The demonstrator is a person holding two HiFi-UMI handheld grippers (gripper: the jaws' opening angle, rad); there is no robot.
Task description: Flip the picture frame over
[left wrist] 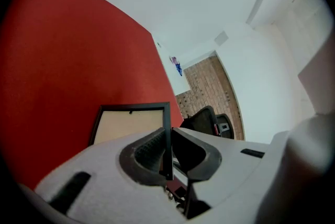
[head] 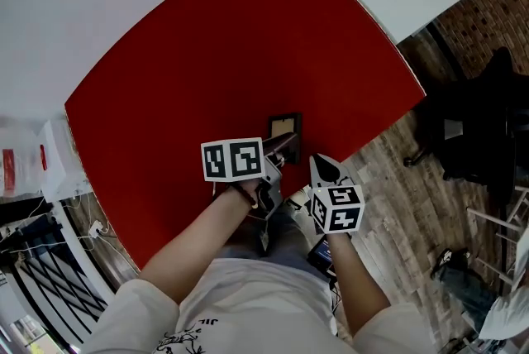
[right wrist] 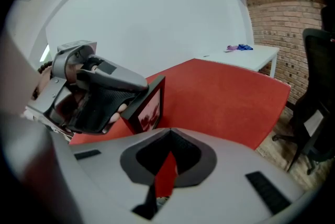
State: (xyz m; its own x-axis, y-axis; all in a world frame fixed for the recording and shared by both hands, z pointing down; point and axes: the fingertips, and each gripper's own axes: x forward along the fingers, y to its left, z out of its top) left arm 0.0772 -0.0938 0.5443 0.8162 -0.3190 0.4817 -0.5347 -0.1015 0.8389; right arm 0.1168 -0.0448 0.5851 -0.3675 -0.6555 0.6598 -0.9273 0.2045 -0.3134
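While you are holding it on edge, small black-rimmed picture frame with a tan board back (left wrist: 131, 126): it is hanging tilted over the near border of the red tabletop (head: 231, 46), with neither face lying flat. No view is showing whether its low corner is touching the tabletop.
Frame faces: the tan back is facing the camera on your left gripper, and the glazed front, mirroring the red, is facing your right gripper.
Left gripper (left wrist: 168, 136): you are grasping the frame with it, jaws pinching the thin side rim from both faces, above the tabletop's near border.
Right gripper (right wrist: 168, 136): you are carrying it clenched on nothing, tips meeting, at the tabletop's near border, beside the frame and apart from it.
Done so far: judging by the tilt, you are roughly midway, with the frame gripped, off the tabletop and brought up on edge.
Left to do: you are looking at the second half of the turn, then laying the frame flat on the tabletop with its other face up, and last letting the left jaws go.
Spare gripper: it is looking free to steady the far rim if the thin grip is slipping.
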